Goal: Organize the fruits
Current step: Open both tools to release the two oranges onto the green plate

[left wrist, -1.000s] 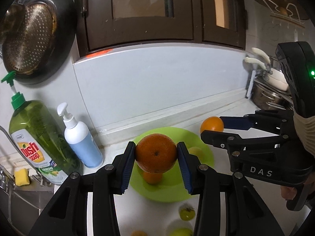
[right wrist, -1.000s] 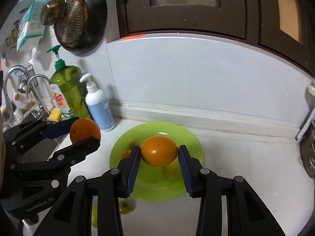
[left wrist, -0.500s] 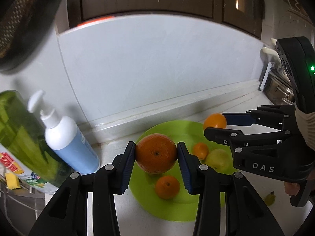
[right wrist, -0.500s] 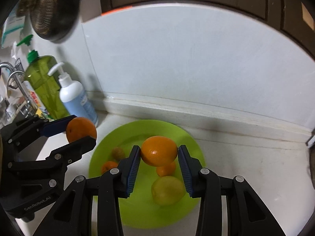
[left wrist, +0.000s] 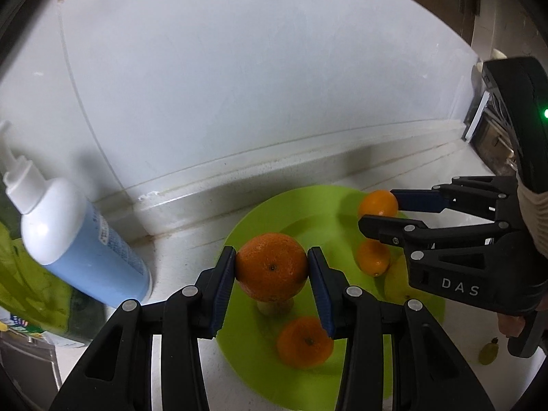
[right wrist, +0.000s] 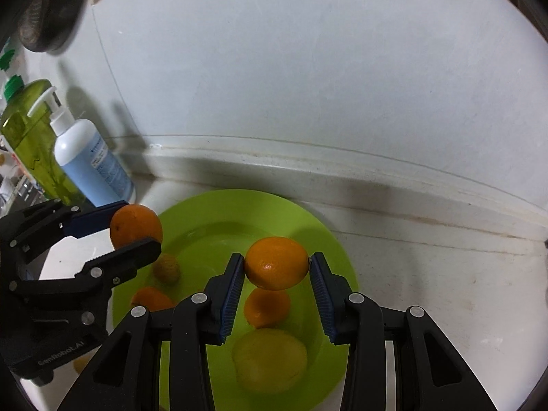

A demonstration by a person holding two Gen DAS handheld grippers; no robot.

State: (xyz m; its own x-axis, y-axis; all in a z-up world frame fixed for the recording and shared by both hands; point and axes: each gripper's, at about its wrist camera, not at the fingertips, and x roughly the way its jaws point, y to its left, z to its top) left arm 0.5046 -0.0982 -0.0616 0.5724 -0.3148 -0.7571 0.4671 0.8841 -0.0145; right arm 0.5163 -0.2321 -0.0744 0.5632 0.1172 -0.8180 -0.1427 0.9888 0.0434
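My left gripper (left wrist: 272, 264) is shut on a large orange (left wrist: 270, 274) and hangs over the left part of the green plate (left wrist: 246, 236). My right gripper (right wrist: 276, 264) is shut on a smaller orange (right wrist: 276, 262) above the middle of the same plate (right wrist: 212, 212). Each gripper shows in the other's view: the right gripper (left wrist: 378, 207) at the plate's far right, the left gripper (right wrist: 135, 231) at its left rim. On the plate lie an orange (right wrist: 267, 308), a yellow fruit (right wrist: 270, 359), another orange (left wrist: 304, 340) and a small brownish fruit (right wrist: 166, 269).
A white and blue pump bottle (left wrist: 78, 250) and a green dish-soap bottle (right wrist: 30, 137) stand left of the plate against the white wall. A small green fruit (left wrist: 488, 351) lies on the counter at the right. A raised ledge runs behind the plate.
Both grippers have come down and forward toward the green plate, which now fills more of each view. Each still holds its orange; the jaws have not moved.
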